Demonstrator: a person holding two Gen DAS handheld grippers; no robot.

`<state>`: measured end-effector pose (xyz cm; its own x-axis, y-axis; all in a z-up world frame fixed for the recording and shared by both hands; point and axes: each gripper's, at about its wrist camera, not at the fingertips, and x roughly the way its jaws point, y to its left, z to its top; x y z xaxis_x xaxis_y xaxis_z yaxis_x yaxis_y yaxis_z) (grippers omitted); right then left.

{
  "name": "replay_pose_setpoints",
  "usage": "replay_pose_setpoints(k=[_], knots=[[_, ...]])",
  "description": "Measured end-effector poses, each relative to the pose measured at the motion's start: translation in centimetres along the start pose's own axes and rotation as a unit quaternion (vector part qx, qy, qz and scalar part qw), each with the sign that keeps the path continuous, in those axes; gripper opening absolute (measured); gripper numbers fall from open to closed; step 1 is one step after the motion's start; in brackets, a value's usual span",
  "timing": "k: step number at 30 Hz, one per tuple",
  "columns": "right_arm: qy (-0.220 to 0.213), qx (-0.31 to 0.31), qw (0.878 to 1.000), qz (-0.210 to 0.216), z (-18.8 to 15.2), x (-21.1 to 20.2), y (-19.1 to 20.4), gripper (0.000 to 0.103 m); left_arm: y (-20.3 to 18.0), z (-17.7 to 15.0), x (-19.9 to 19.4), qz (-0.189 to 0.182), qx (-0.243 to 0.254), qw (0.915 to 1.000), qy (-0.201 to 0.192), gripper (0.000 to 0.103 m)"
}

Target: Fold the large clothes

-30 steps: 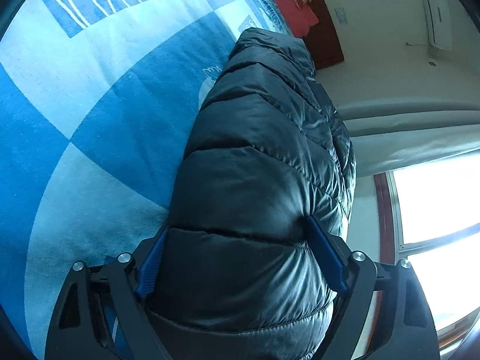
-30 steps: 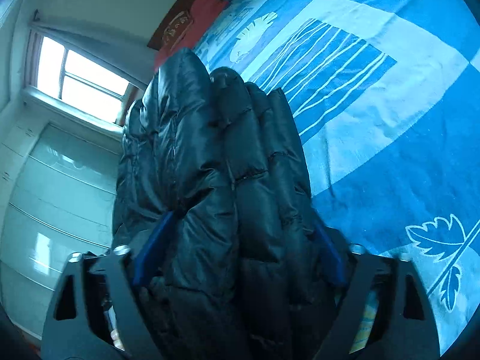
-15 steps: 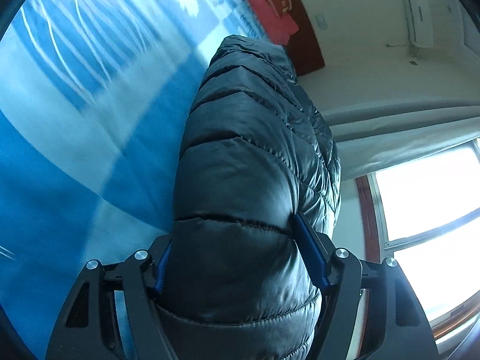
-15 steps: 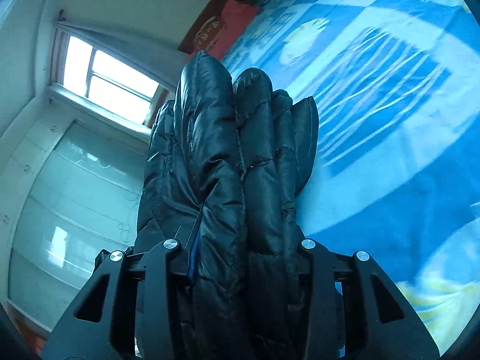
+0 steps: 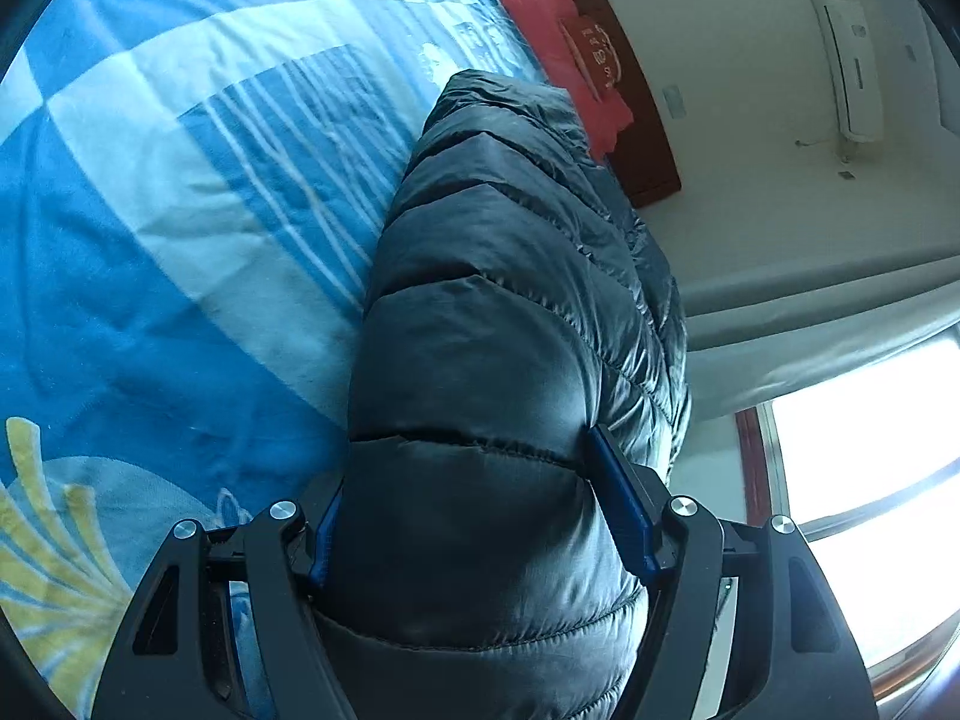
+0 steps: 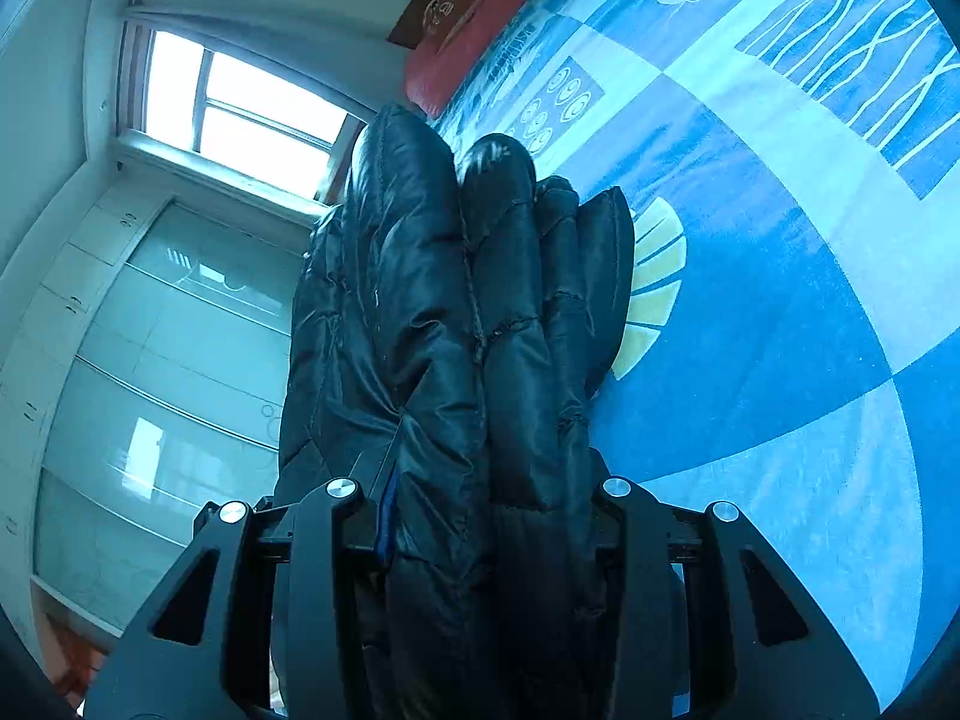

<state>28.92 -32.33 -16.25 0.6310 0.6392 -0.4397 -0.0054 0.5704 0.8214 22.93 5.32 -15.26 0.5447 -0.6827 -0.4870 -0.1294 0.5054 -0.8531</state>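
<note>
Where each camera looks along its own jaws, the nearest thing in view is the dark quilted jacket (image 5: 480, 360), bunched between the pads. The left gripper (image 5: 480, 540) has its jaws clamped on a thick, smooth roll of the jacket, the blue pads (image 5: 621, 510) pressed into the padding on either side. The right gripper (image 6: 486, 516) has its jaws drawn closer together on several stacked quilted layers, which fan out ahead of it like fingers. Beyond both grippers the jacket hangs forward over the bed (image 5: 150, 210), whose cover is a blue and white patchwork with leaf prints; from these views it cannot be told whether the far end of the jacket rests on the cover or hangs just above it. Toward the head of the bed lies a red pillow (image 5: 558, 48) against a dark wooden headboard (image 5: 636, 138), and past that edge stand a window (image 6: 240, 102) and a glass-fronted wardrobe (image 6: 168, 360). Judged from this state, the fold is partly gathered and being carried for placement. The chief risk is slippage: the shell fabric is slick and the filling springs back, so a layer may slide out of the right jaws and let the stack splay open. A second risk is uneven travel of the two hands, which would twist the bundle and lay it down skewed or too near the window-side edge of the bed.
</note>
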Motion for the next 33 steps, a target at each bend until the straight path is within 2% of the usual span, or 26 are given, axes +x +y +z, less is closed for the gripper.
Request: replay_pose_setpoints(k=[3, 5, 10, 12, 17, 20, 22, 26, 29, 32, 33], knots=[[0.001, 0.002, 1.0, -0.004, 0.0, 0.3, 0.1, 0.04, 1.0, 0.0, 0.2, -0.001, -0.004, 1.0, 0.004, 0.07], [0.001, 0.002, 1.0, -0.011, 0.0, 0.3, 0.1, 0.045, 1.5, 0.4, -0.3, -0.006, -0.004, 0.9999, 0.008, 0.071], [0.01, -0.001, 1.0, -0.024, 0.3, 0.0, -0.4, 0.067, 0.6, 1.3, -0.5, -0.014, 0.004, 0.9995, 0.027, 0.074], [0.015, -0.004, 0.999, -0.029, 0.3, -0.5, -0.5, 0.073, 0.7, 1.4, -1.5, -0.013, 0.016, 0.9993, 0.032, 0.074], [0.017, -0.018, 0.999, -0.032, 1.0, -2.1, -0.1, 0.078, 1.2, 2.1, -4.5, -0.019, 0.037, 0.999, 0.016, 0.078], [0.004, -0.025, 0.999, -0.041, 2.9, -2.1, 0.3, 0.079, 1.5, 3.5, -4.4, -0.011, 0.029, 0.9995, 0.007, 0.078], [0.0, -0.019, 0.999, -0.039, 4.0, -1.8, 0.2, 0.083, 1.2, 4.4, -3.6, -0.021, 0.028, 0.9993, 0.008, 0.079], [0.014, -0.005, 0.999, -0.035, 6.4, 0.3, 0.1, 0.083, 0.4, 6.1, -1.1, -0.025, 0.024, 0.9992, 0.02, 0.079], [0.027, 0.002, 0.999, -0.039, 7.8, 2.3, -0.1, 0.083, -0.4, 7.1, 0.7, -0.01, 0.03, 0.9991, 0.029, 0.079], [0.04, 0.017, 0.998, -0.055, 8.3, 3.9, -1.1, 0.081, -1.0, 7.4, 2.1, 0.025, 0.054, 0.9979, 0.027, 0.079], [0.045, 0.026, 0.997, -0.056, 8.3, 4.1, -1.6, 0.072, -1.0, 7.5, 2.6, 0.036, 0.059, 0.9973, 0.027, 0.078]])
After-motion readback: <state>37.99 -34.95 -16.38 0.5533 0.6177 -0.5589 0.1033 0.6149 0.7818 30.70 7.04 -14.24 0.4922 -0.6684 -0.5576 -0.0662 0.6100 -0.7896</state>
